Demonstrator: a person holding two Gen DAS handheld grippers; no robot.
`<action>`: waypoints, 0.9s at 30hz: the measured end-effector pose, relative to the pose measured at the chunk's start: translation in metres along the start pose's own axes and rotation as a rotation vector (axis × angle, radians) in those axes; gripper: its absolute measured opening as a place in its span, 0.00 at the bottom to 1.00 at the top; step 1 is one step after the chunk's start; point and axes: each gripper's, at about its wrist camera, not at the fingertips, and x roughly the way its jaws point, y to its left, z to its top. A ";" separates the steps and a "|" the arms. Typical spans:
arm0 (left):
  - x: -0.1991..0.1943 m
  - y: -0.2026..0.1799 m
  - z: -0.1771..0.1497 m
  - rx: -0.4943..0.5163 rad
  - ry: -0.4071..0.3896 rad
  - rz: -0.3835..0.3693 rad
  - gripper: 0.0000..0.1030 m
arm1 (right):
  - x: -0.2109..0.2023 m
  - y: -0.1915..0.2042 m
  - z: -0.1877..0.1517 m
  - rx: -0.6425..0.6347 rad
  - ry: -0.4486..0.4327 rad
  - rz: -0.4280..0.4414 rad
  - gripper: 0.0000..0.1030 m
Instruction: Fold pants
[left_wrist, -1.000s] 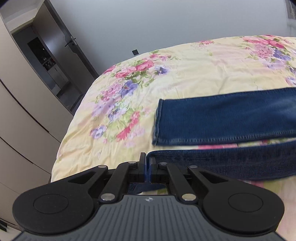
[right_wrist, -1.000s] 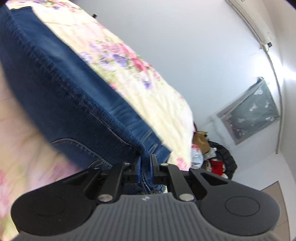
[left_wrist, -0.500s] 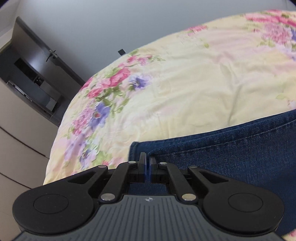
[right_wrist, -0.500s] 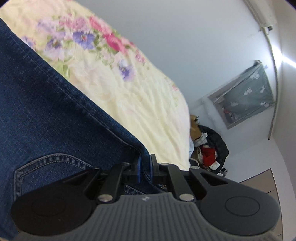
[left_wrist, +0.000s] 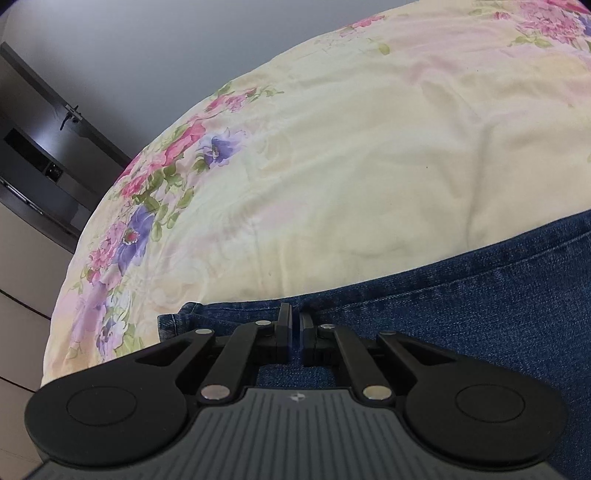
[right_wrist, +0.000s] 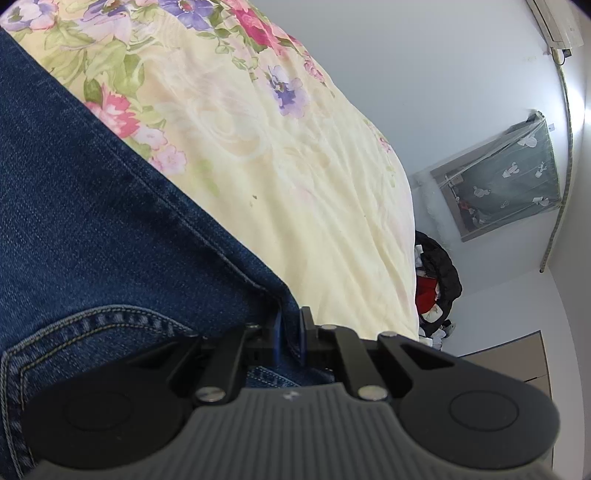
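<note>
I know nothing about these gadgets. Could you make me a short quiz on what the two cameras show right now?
1. True or false: the left gripper is shut on the jeans.
2. What lies under the jeans? A) a wooden floor B) a flowered bedspread C) a glass table
3. Fill in: the right gripper pinches the jeans beside a stitched ____.

Key: 1 true; 2 B; 3 pocket.

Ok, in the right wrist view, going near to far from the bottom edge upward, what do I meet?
Right hand-held gripper, shut on the jeans → floral bedspread → white wall.
</note>
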 end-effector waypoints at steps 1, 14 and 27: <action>0.000 0.003 0.000 -0.017 -0.004 -0.012 0.06 | 0.000 0.001 0.000 0.000 0.002 -0.005 0.02; -0.066 0.119 -0.029 -0.342 -0.082 -0.186 0.76 | -0.083 -0.011 0.003 0.202 -0.078 0.049 0.57; -0.045 0.190 -0.202 -1.066 0.078 -0.568 0.69 | -0.167 0.030 -0.051 0.437 -0.027 0.174 0.57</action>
